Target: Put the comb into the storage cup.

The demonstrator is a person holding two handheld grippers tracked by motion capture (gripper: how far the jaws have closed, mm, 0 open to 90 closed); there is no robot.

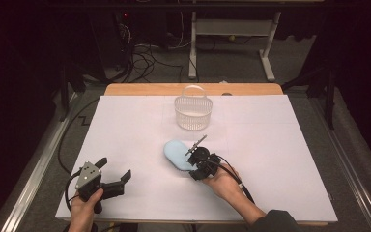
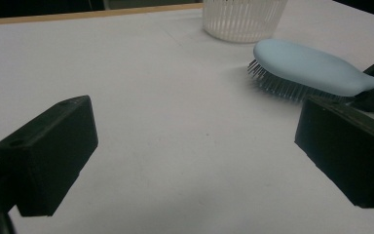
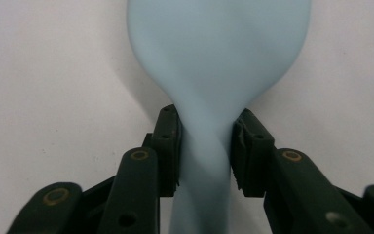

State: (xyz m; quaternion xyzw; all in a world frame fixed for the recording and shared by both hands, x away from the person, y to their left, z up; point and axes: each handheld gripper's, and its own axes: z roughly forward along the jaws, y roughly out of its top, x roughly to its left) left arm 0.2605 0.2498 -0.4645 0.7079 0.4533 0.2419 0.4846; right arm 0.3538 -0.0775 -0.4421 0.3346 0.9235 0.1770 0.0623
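Right gripper point(image 3: 205, 151) is clamping the brush point(image 3: 214, 58) by its neck at centre frame; lift level toward the basket point(image 1: 193, 112). Left gripper point(image 1: 113, 170) is idling wide, lower left.

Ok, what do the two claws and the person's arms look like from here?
Both are black two-jaw tools. The left claw carries a grey three-cornered plate on top, and its pads are blocky black rectangles. The right claw trails a black cable. A dark sleeve covers the right forearm.
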